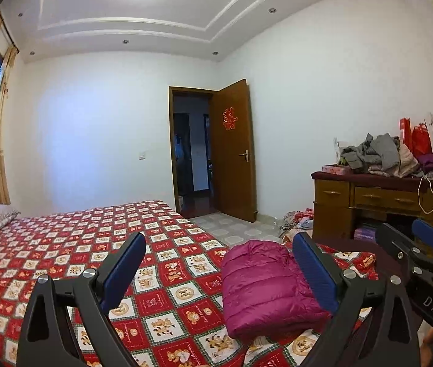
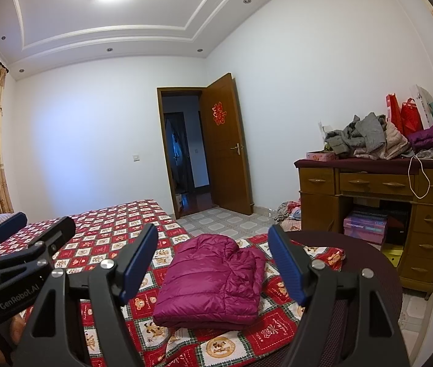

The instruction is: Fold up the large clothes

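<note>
Nearest, both sets of fingers are spread wide with nothing between them: the left gripper (image 1: pixel 219 263) and the right gripper (image 2: pixel 213 257) hover above the bed (image 2: pixel 103 232), holding no cloth. Just beyond them lies the one magenta jacket (image 2: pixel 213 278), already a compact folded bundle, resting flat on the patterned bedspread near the bed's near right corner. From the right fingers it sits straight ahead, centred in the gap; from the left fingers it lies ahead and off to the right, partly behind the right-hand pad. So the right gripper looks the better lined up, though both seem close. Its long axis runs roughly away from the grippers, slanting toward the far right, with the rounded collar end farthest. Judging by its tidy shape, the folding looks about finished. Farther off, against the right wall, a counter (image 2: pixel 369 183) carries an unsorted heap of clothes (image 2: pixel 366 137), perhaps four or five pieces, too tangled to count surely.
</note>
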### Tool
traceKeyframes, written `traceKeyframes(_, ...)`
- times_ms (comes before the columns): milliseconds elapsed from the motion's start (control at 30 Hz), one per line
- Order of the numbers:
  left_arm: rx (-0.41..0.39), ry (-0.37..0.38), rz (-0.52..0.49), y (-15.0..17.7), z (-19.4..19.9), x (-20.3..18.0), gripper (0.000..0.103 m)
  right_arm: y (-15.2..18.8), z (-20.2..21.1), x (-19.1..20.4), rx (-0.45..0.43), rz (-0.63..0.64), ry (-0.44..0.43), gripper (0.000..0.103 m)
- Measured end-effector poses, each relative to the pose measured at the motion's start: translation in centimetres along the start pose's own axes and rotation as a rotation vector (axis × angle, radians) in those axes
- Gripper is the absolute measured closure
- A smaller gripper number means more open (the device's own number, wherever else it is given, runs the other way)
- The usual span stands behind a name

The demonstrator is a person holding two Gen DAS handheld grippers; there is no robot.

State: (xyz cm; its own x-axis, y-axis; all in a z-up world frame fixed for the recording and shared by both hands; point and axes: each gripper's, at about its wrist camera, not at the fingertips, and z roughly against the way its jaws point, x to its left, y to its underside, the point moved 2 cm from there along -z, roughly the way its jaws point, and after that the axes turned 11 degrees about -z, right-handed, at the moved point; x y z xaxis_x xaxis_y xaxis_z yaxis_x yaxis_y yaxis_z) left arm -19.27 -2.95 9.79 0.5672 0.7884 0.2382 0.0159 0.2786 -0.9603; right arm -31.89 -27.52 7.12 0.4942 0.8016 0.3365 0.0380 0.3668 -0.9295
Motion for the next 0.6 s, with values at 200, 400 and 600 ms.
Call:
traceKeyframes(200, 0.031, 0.028, 0.046, -0.1, -0.5, 0.5, 0.006, 0.0, -0.1, -0.1, 0.001, 0.0, -0.001, 0.025)
traceKeyframes(400, 0.063, 0.036, 0.092, 0.2, -1.0, 1.3, 0.006, 0.0, 0.0, 0.0, 0.002, 0.003, -0.001, 0.025)
traceKeyframes(600, 0.072, 0.042, 0.084, 0.3, -1.1, 1.2, 0.006, -0.1, 0.1, 0.0, 0.004, 0.003, 0.001, 0.025)
